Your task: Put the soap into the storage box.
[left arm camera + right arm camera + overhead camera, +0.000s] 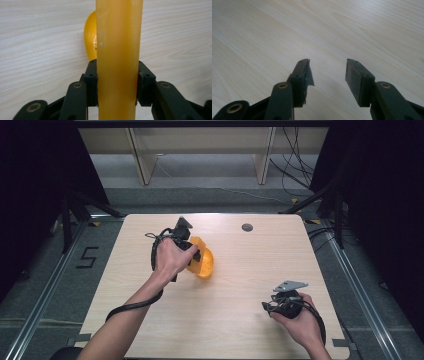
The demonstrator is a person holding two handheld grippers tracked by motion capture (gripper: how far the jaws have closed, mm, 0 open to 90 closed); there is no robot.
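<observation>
A yellow-orange plastic scoop (204,262) is at the table's left middle, under the person's left hand. My left gripper (192,251) is shut on it. In the left gripper view both pads (92,82) press the sides of the scoop's wide flat handle (117,50), and its rounded bowl (90,42) shows behind, above the wood. Whether the scoop touches the table I cannot tell. My right gripper (268,306) is held low near the table's front right corner. Its jaws stand open (327,72) over bare wood with nothing between them.
The light wooden table (240,320) has a round cable hole (247,227) near its far edge. Behind it stand pale shelf legs (142,165) and loose cables (295,170). Dark stands flank both sides, and a "5" mark (87,257) is on the floor at the left.
</observation>
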